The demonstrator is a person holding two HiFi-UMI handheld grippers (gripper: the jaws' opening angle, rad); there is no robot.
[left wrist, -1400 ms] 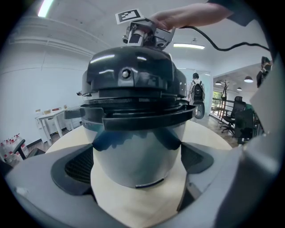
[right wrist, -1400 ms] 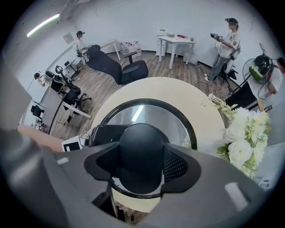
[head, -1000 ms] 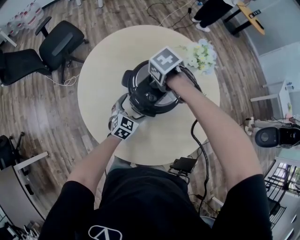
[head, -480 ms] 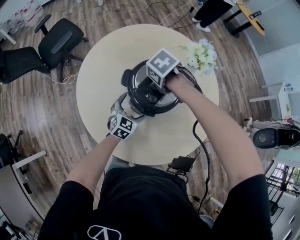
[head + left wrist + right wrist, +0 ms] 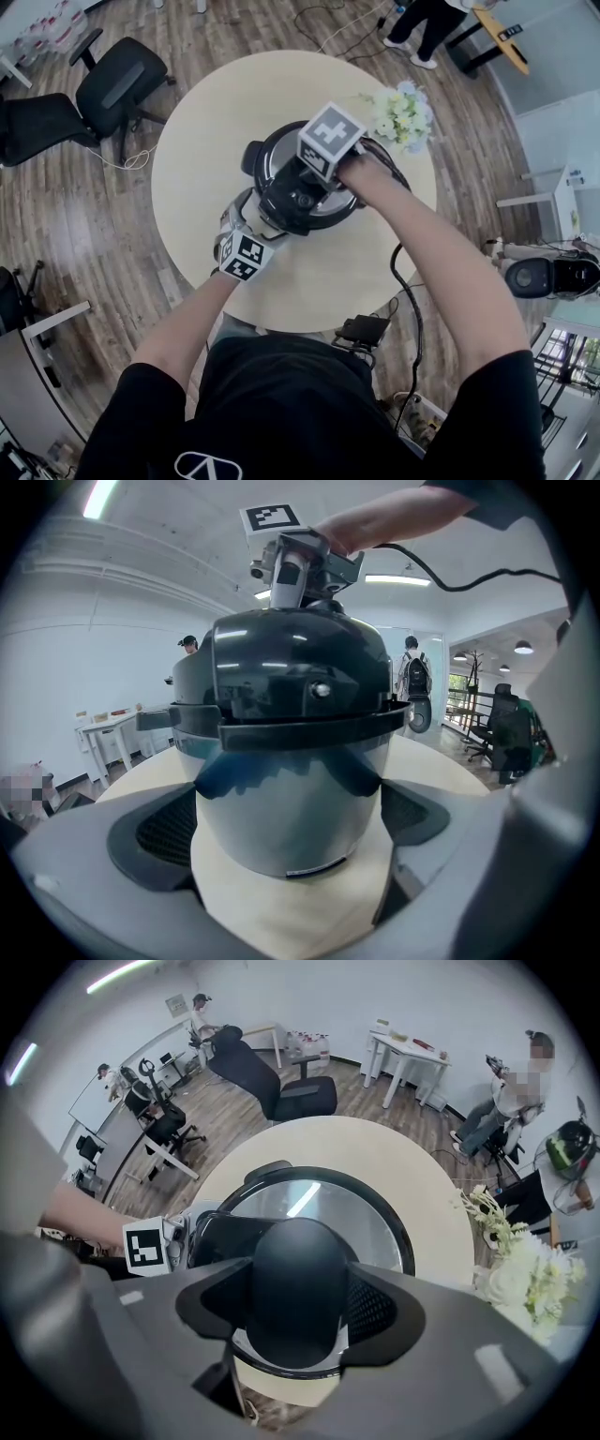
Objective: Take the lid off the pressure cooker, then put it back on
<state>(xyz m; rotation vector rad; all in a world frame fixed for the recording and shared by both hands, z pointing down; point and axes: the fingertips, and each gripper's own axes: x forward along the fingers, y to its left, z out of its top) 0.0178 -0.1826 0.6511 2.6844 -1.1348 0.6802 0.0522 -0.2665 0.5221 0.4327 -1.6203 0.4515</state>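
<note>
The right gripper (image 5: 298,1309) clamps the black knob (image 5: 295,1260) of the lid (image 5: 375,1218) from above. The left gripper (image 5: 286,822), jaws wide, presses both sides of the pressure cooker (image 5: 291,780) on the table (image 5: 206,122).

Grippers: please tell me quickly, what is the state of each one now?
Left gripper: jaws closed on the pressure cooker's body.
Right gripper: jaws closed on the lid's knob.
</note>
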